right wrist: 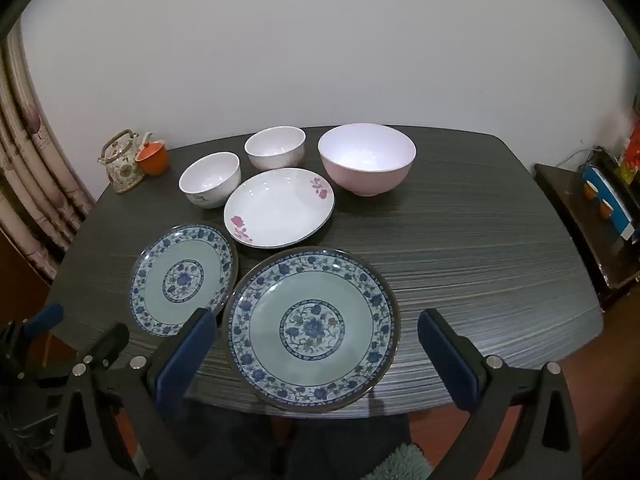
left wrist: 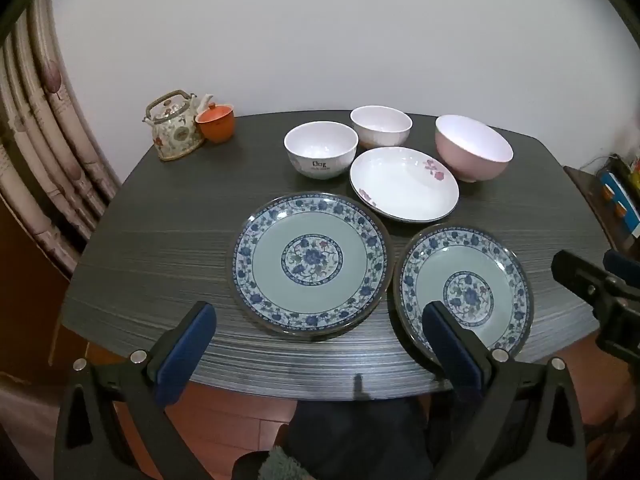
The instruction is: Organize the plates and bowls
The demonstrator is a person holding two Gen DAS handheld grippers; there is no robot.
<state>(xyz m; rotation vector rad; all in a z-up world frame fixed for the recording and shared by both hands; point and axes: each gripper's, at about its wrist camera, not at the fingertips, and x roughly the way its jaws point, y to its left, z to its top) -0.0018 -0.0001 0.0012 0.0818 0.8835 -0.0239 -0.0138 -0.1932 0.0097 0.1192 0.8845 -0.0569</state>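
Dark grey wood grain covers the table, on which every dish is set out. Largest of the pieces is the left blue-patterned plate, seen flat near the front edge toward the middle; beside it on the right, just apart, lies the right blue-patterned plate, whose near rim reaches the front edge. Behind these two, a white plate with pink flowers is placed around the table's middle. A pink bowl is found upright to its right, toward the back edge — close to the white plate, though contact cannot be judged. Two smaller white bowls are set behind the flowered plate: the lettered white bowl to its left, and the plain white bowl nearer the back edge. At the back left corner a floral teapot is seen, with an orange lidded cup touching or just beside it.

The left gripper is held above the front edge, jaws spread wide and nothing between the pads; its right finger overlaps the right plate in view. The right gripper is likewise held wide apart and empty — the right plate is framed between its fingers.
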